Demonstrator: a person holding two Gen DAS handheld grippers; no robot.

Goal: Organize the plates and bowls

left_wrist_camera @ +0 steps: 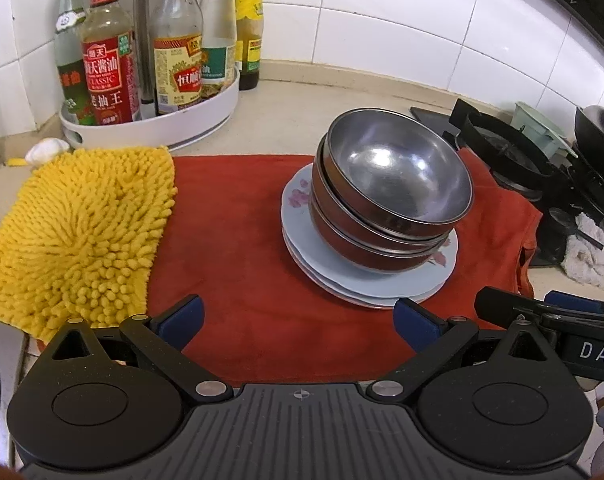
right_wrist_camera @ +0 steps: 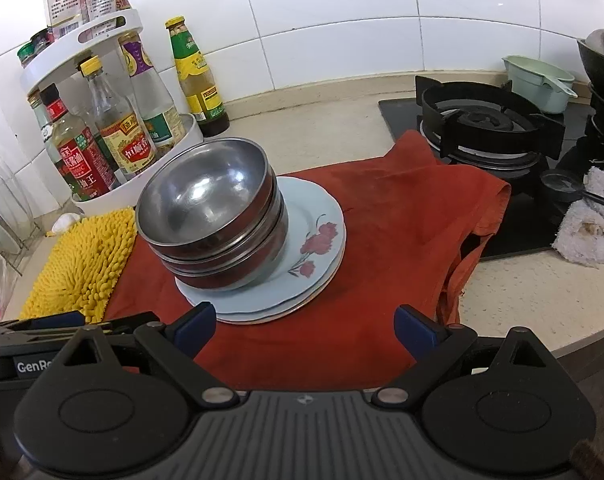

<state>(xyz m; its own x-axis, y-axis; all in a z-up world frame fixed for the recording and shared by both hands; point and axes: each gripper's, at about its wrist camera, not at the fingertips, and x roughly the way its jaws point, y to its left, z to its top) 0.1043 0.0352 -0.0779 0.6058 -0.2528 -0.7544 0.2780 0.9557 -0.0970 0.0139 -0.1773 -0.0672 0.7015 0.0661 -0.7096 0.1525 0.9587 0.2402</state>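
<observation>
Nested steel bowls with red-brown outsides (left_wrist_camera: 394, 196) (right_wrist_camera: 212, 216) sit stacked on a small pile of pale blue flowered plates (left_wrist_camera: 366, 280) (right_wrist_camera: 314, 216), all on a red cloth (left_wrist_camera: 262, 240) (right_wrist_camera: 382, 220). My left gripper (left_wrist_camera: 298, 320) hovers open over the cloth, just in front of the plates' near rim, nothing between its blue pads. My right gripper (right_wrist_camera: 306, 330) is open too, a short way in front of the plate pile, holding nothing. Each gripper shows at the edge of the other's view.
A yellow shaggy mat (left_wrist_camera: 78, 232) (right_wrist_camera: 82, 264) lies left of the cloth. A white rack of sauce bottles (left_wrist_camera: 150, 120) (right_wrist_camera: 122, 140) stands behind it. A gas stove (left_wrist_camera: 514, 160) (right_wrist_camera: 482, 124) with a pot and a white rag (right_wrist_camera: 590, 220) is on the right.
</observation>
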